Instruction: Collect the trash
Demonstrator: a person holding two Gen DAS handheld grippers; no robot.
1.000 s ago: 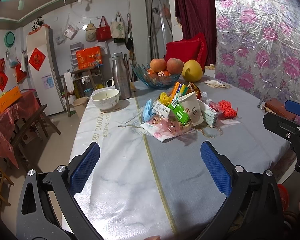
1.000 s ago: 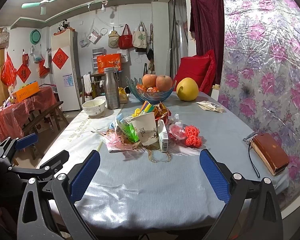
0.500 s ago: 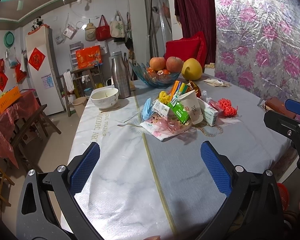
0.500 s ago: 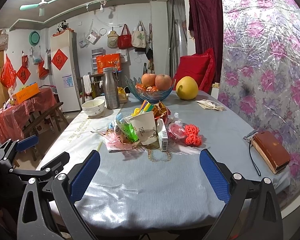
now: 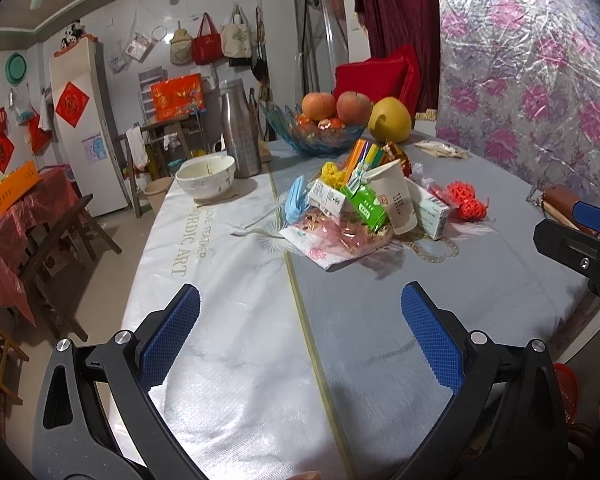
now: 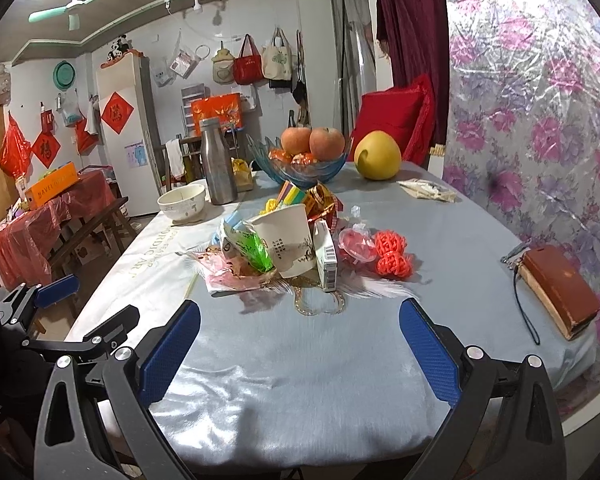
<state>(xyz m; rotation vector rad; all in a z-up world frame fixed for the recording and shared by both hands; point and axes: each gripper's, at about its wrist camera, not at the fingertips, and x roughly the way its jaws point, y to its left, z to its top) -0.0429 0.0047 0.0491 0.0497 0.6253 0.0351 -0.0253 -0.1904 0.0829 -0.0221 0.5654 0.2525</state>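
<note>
Both grippers hover over the near edge of the surface [image 5: 228,360], each with its blue pads spread wide and nothing between them. The left gripper [image 5: 300,332] fills the bottom of the left wrist view; the right gripper [image 6: 299,338] fills the bottom of the right wrist view, and it also pokes in at the right edge of the left wrist view.

The trash pile [image 6: 276,252] sits in the middle of both frames, well apart from both grippers. In it, a white paper cup [image 6: 286,240] leans among a green carton [image 5: 366,204], a white box [image 6: 326,254] standing on end, coloured straws [image 5: 364,156], a blue face mask [image 5: 296,198] and crumpled pink wrapping [image 5: 332,240]. Two orange foam nets [image 6: 392,254] lie just right of the pile.

Behind, toward the upper centre, stand a glass fruit bowl [image 6: 298,168] with apples, a yellow pomelo [image 6: 378,156], a steel flask [image 6: 217,162] and a white bowl [image 6: 182,202]. A brown wallet [image 6: 558,288] lies at the right edge of the right wrist view.
</note>
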